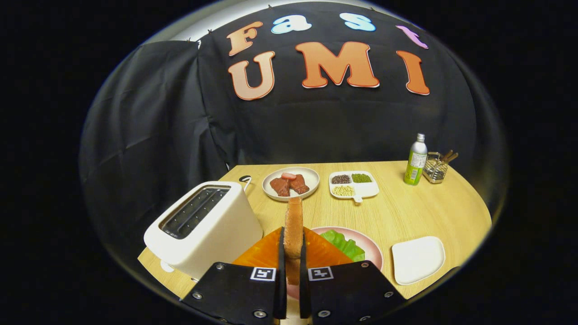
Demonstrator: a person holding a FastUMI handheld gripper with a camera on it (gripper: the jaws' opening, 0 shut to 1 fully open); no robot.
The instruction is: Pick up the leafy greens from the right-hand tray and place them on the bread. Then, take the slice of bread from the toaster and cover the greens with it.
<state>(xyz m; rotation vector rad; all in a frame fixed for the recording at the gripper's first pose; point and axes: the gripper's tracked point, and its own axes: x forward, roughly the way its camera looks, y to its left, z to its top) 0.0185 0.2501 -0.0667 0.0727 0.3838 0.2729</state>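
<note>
Bread slice [293, 225] stands on edge at lower centre of the frame, pinched between the two fingers of the gripper [292, 266], both fingers pressing its flat faces, crust edge pointing up and away. The grip sits low on the slice, so most of its length stands free above the fingertips. It looks light and fairly stiff, a toasted brown, likely dry and slightly crumbly; a firm squeeze could dent or crack it, while a loose one could let it pivot at the pads. Holding across the broad faces near the lower end seems adequate for so light a piece. Just beyond the fingers lies the pink plate [372, 250] carrying the leafy greens [343, 243], soft and limp-looking, with an orange sheet [266, 253] overlapping the plate to the left. The toaster [205, 225] sits at lower left, slots apparently empty. By this reading, the covering step is underway; the slice needs tilting flat over the greens.
</note>
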